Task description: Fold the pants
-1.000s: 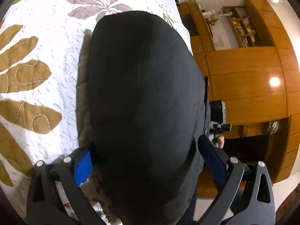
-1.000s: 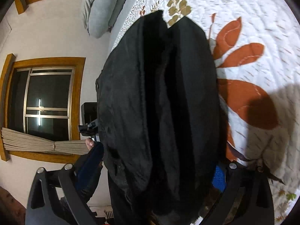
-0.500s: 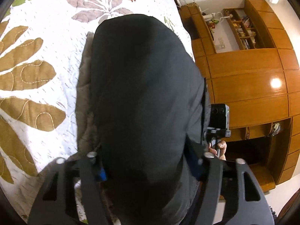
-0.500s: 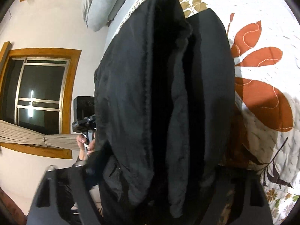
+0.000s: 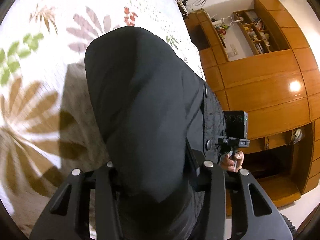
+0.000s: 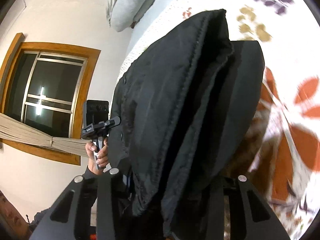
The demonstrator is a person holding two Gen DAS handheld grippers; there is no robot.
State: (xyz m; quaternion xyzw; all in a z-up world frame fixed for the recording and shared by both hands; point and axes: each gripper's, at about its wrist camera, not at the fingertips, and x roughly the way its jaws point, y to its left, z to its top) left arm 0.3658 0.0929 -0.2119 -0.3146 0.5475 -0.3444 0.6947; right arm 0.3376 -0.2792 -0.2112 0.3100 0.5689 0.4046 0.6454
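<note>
One pair of black pants (image 5: 140, 104), folded into thick layers, fills the middle of both wrist views. Two grippers are present, one per hand.

Left gripper (image 5: 154, 172): its jaws are closing with the pants bundle between them; the fingertips are hidden by the cloth, so whether the pads press on it cannot be told. The bundle runs forward from the jaws and curves down over the quilt (image 5: 50, 40). Two snaps show on the pants edge to the right of the jaws. Beyond that edge, to the right, the person's other hand (image 5: 233, 159) holds the second gripper's handle. One wooden wall unit (image 5: 270, 92) stands farther right.

Right gripper (image 6: 174, 180): its jaws are closing as well, with the pants (image 6: 190, 104) between them; here several stacked folds are visible edge-on, too dark to count. The fingertips are again hidden. To the left of the jaws, one hand (image 6: 98, 152) grips the other gripper's handle. One window (image 6: 48, 92) lies farther left, one grey pillow (image 6: 128, 2) ahead and to the left, and the quilt (image 6: 296, 120) to the right, blurred.
</note>
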